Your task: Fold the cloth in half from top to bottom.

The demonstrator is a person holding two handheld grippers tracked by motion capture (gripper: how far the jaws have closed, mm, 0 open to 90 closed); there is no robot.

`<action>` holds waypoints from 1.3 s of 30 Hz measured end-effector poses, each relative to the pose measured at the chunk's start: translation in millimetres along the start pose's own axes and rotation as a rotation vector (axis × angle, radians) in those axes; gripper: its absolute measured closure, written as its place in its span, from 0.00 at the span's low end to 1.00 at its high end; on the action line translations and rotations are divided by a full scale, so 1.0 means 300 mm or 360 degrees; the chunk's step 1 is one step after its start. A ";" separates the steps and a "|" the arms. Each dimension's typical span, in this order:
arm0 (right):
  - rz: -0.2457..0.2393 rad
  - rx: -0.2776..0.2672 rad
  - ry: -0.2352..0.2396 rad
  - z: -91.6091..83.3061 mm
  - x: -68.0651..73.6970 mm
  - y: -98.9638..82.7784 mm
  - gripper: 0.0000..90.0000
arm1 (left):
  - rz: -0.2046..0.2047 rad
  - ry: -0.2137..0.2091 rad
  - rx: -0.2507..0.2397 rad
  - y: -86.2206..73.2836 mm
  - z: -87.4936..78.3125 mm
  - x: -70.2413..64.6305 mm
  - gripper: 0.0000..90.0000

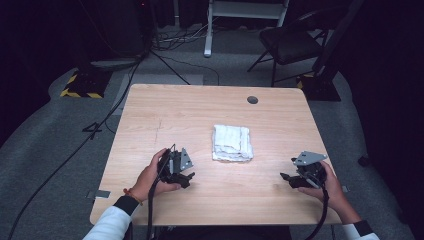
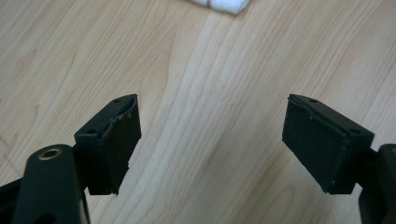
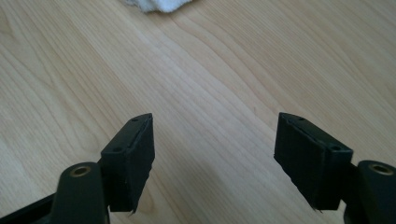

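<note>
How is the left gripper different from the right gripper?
The left gripper sits closer to the white folded towel; the right gripper is farther from it. The left gripper points toward the table's right side, the right gripper toward its left, so they face each other. Both have black fingers spread wide open with only bare wooden table between them.

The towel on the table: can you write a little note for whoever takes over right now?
Left gripper: open, nothing between its fingers, low over bare wood, left of the towel.
Right gripper: open, empty, right of the towel.
Towel: white, folded into a neat stack, mid-table, touched by neither gripper.
Done: the towel already lies folded.
Left: probably nothing on the fold; if it needs moving, neither gripper has hold of it yet.
</note>
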State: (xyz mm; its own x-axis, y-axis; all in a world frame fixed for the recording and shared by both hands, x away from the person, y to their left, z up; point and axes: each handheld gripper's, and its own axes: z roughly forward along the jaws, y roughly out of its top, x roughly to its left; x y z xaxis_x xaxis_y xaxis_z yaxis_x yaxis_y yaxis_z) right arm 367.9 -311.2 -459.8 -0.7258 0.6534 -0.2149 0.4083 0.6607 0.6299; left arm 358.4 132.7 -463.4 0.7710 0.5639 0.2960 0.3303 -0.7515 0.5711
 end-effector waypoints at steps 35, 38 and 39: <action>0.0507 -0.0160 -0.0024 -0.068 -0.091 -0.337 0.24 | -0.0508 -0.0229 -0.0143 -0.362 -0.074 0.064 0.20; 0.0519 -0.0170 -0.0037 -0.068 -0.086 -0.340 0.24 | -0.0531 -0.0202 -0.0154 -0.369 -0.078 0.056 0.20; 0.0521 -0.0170 -0.0039 -0.067 -0.086 -0.339 0.23 | -0.0543 -0.0193 -0.0156 -0.369 -0.078 0.053 0.20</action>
State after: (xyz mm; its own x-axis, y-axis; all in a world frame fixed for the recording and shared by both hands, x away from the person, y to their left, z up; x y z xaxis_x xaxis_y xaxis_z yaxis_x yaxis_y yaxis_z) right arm 334.0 -402.7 -503.4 -0.5515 0.8341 -0.0056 0.5563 0.3729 0.7427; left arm 321.4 232.9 -503.9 0.6863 0.7272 -0.0139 0.5303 -0.4873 0.6937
